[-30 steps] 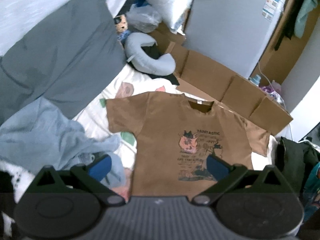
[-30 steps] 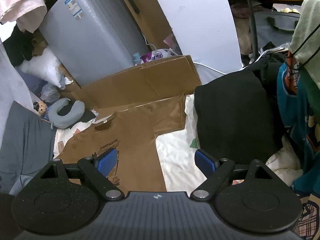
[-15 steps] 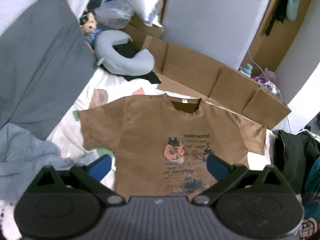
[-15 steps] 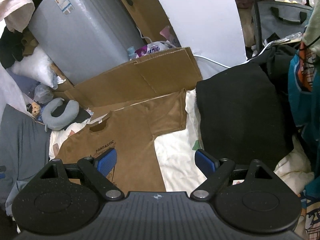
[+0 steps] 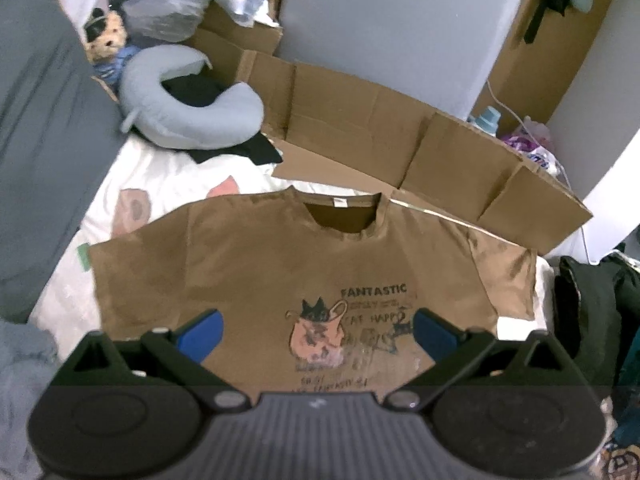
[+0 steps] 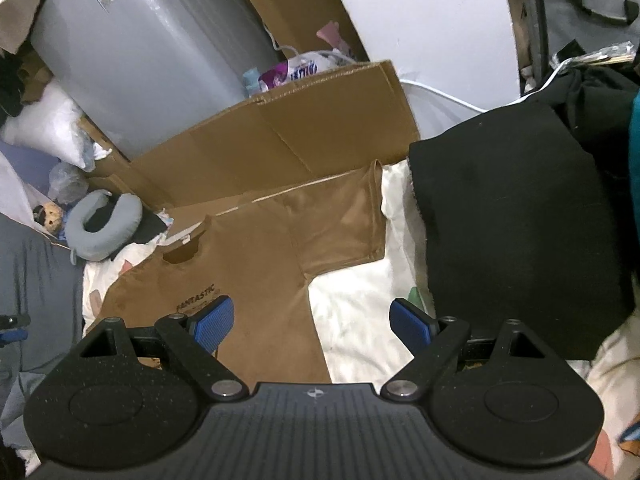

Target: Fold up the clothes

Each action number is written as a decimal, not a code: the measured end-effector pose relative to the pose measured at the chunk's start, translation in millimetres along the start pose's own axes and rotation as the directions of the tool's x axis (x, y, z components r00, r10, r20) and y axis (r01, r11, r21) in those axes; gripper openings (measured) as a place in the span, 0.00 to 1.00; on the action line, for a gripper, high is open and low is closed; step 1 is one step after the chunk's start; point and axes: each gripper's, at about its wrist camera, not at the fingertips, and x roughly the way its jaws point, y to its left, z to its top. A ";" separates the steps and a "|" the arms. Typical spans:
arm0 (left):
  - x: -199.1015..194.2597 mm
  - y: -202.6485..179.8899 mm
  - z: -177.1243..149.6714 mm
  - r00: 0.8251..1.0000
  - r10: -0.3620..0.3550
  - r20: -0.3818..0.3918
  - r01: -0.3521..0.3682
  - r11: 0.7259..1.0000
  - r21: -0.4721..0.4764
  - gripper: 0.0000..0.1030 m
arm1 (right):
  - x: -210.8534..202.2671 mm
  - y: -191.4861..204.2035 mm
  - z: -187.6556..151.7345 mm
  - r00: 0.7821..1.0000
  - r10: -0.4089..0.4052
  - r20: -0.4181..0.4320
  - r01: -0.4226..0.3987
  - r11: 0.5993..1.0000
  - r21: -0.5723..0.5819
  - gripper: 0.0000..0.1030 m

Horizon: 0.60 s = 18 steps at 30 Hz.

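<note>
One brown T-shirt lies spread flat, print up, on the white bedding; two grippers hover above it, left gripper and right gripper both spread wide, empty; one neck pillow, one cardboard sheet beyond

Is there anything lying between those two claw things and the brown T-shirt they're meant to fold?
Nothing visible. The brown T-shirt lies flat and uncovered on the white sheet. The left gripper and right gripper are both open above it, with only air between. The black garment lies beside it.
</note>
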 end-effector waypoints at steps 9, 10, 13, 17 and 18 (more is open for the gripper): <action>65.2 -4.9 6.5 1.000 -0.005 0.007 0.004 1.000 0.024 0.99 | 66.9 -0.2 1.2 0.999 -0.025 -0.023 0.024 0.999 -0.040 0.86; 72.1 -5.3 5.9 1.000 0.006 0.007 -0.006 1.000 0.022 0.99 | 74.6 -0.9 0.9 0.999 -0.025 -0.028 0.024 0.999 -0.043 0.86; 94.5 -8.0 2.8 0.999 0.033 -0.002 -0.033 0.999 0.010 0.99 | 97.9 -4.5 -1.5 0.999 -0.026 -0.038 0.024 0.999 -0.044 0.86; 125.3 -13.1 -6.3 0.999 0.024 -0.023 -0.024 1.000 -0.002 0.99 | 125.8 -9.6 -5.0 0.998 -0.035 -0.050 0.032 0.998 -0.052 0.86; 132.2 -15.3 -9.0 0.999 0.020 -0.028 -0.020 1.000 0.002 0.99 | 132.4 -11.1 -6.1 0.998 -0.037 -0.055 0.034 0.998 -0.055 0.86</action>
